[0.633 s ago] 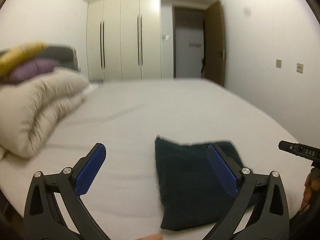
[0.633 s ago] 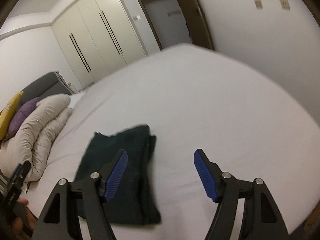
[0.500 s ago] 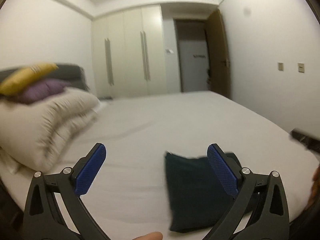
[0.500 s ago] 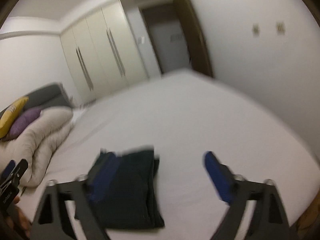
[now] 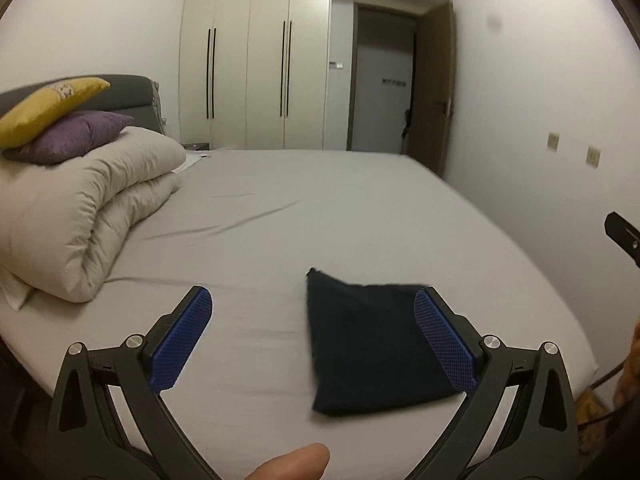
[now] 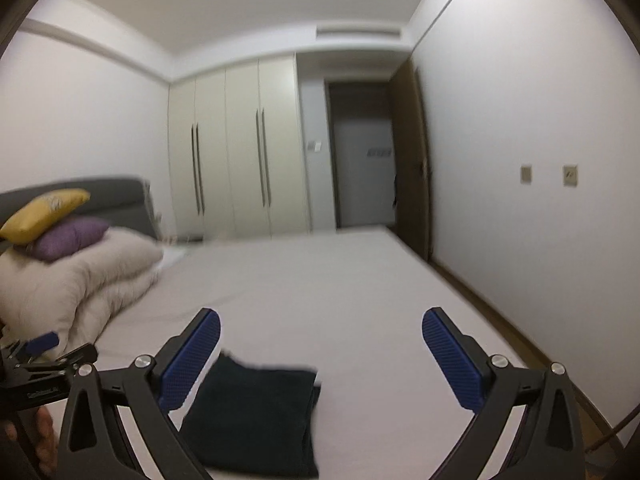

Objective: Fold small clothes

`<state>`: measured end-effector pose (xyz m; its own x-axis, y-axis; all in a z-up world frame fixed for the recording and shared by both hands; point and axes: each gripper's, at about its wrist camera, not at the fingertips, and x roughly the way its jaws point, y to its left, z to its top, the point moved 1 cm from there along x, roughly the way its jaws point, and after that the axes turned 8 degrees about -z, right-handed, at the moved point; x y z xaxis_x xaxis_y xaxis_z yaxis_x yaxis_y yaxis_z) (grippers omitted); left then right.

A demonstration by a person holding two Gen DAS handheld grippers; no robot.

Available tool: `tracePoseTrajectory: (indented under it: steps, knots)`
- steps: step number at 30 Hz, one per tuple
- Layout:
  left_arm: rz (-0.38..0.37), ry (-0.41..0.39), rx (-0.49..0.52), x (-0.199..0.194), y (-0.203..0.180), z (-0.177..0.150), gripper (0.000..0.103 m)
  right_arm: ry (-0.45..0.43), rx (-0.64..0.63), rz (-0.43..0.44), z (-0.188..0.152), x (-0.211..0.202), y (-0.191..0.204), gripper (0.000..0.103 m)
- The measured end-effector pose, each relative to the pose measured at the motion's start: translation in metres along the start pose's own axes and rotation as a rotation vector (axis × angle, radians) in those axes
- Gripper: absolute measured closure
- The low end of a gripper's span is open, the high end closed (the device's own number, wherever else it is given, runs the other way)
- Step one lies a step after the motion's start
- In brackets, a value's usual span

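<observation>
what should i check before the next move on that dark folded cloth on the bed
1. Left gripper open and empty: ok.
2. Right gripper open and empty: ok.
3. Dark green folded cloth lying flat on the pale grey bed sheet: ok.
4. Cloth edges lined up squarely: cannot tell, the far corner looks peaked and the picture is blurred.
5. Cloth apart from the rolled beige duvet: ok.
</observation>
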<state>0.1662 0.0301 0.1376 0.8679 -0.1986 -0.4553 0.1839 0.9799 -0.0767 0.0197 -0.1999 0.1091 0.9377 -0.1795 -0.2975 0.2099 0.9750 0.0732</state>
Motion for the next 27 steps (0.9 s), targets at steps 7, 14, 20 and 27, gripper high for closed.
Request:
tracePoseTrajectory:
  steps: [7, 14, 20, 27]
  knots:
    - [-0.005, 0.208, -0.038, 0.075, -0.003, -0.049, 0.000, 0.320, 0.071, 0.006, -0.036, 0.039, 0.004, 0.000]
    - [0.004, 0.294, -0.055, 0.105, 0.001, -0.076, 0.000, 0.385, 0.041, -0.025, -0.066, 0.043, 0.015, 0.000]
    - [0.005, 0.321, -0.071, 0.124, 0.010, -0.090, 0.000, 0.417, -0.007, -0.012, -0.076, 0.049, 0.032, 0.000]
    - [-0.002, 0.341, -0.085, 0.132, 0.018, -0.102, 0.000, 0.455, -0.051, -0.012, -0.087, 0.053, 0.048, 0.000]
